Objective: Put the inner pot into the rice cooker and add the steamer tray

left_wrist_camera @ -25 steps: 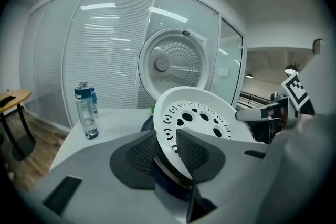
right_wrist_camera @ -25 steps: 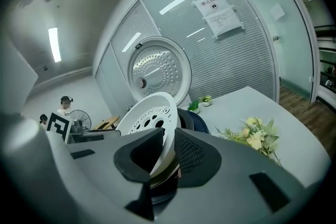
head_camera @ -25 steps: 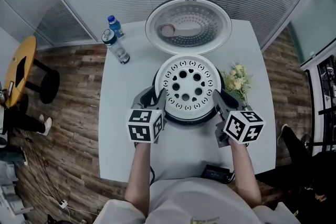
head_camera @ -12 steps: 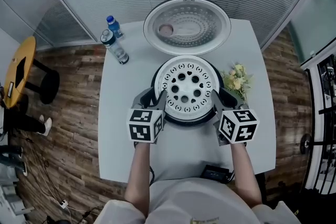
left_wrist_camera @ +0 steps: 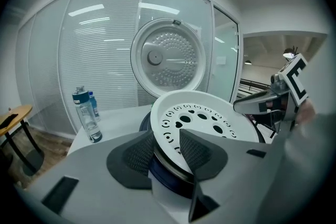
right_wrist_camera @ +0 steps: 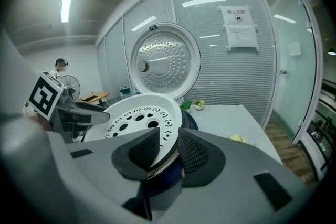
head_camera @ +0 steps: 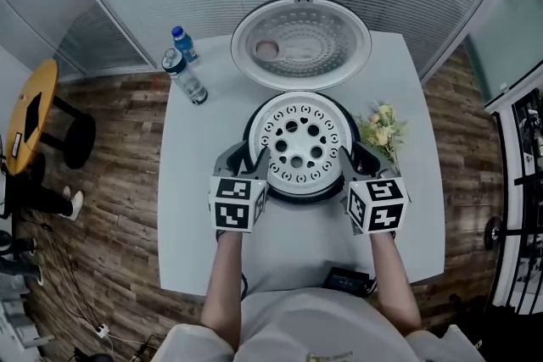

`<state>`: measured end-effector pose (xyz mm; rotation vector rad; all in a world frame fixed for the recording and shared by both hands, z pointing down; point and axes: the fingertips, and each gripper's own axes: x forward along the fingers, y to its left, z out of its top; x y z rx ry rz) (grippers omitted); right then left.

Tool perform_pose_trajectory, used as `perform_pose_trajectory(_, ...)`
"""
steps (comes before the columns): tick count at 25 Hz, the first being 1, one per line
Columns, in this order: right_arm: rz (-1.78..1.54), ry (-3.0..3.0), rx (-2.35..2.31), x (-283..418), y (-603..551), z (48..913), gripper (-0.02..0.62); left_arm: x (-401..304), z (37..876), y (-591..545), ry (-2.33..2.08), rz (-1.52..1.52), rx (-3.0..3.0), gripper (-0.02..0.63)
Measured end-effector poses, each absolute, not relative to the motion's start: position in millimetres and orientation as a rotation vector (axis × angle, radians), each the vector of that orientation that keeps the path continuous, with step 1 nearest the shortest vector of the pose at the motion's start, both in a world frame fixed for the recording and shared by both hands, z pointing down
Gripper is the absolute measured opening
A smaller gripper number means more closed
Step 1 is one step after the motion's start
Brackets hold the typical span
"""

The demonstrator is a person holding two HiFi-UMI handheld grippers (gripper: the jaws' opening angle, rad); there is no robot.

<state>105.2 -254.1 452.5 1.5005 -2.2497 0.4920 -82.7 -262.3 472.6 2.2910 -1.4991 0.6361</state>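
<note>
Steamer tray (head_camera: 299, 142) lower in rice cooker (head_camera: 299, 196); bottles (head_camera: 188, 80) left, flowers (head_camera: 382, 130) right.

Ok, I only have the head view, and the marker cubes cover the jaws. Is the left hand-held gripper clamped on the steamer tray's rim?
Observer: No. In its own view the left hand-held gripper is opening. The steamer tray has its rim between the jaws, and neither pad presses on it.
Operator: And the right one?
Observer: It's the same there. The right hand-held gripper is opening, with the tray's rim loose between its jaws.
Operator: Is the inner pot under the tray?
Observer: It looks so. The right gripper view shows the metal rim of the inner pot just beneath the white tray, inside the dark rice cooker.
</note>
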Motion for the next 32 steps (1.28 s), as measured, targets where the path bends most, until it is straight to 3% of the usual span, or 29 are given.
perform_pose_trajectory(7,0.454,-2.239,1.488,99.7,-254.1,451.8,0.109,-83.7,478.4,-261.4,-1.547,0.826,2.330,0.160)
perform_pose_trajectory(24,0.567,-2.361,1.629,119.0,-219.4,416.3,0.106,-88.7,439.5,-229.9,-1.565,0.491,2.350,0.160)
perform_pose_trajectory(32,0.599,-2.446,1.637,127.8,-177.1,406.7,0.047,-89.1,425.8,-185.8,-1.563,0.349,2.341,0.085)
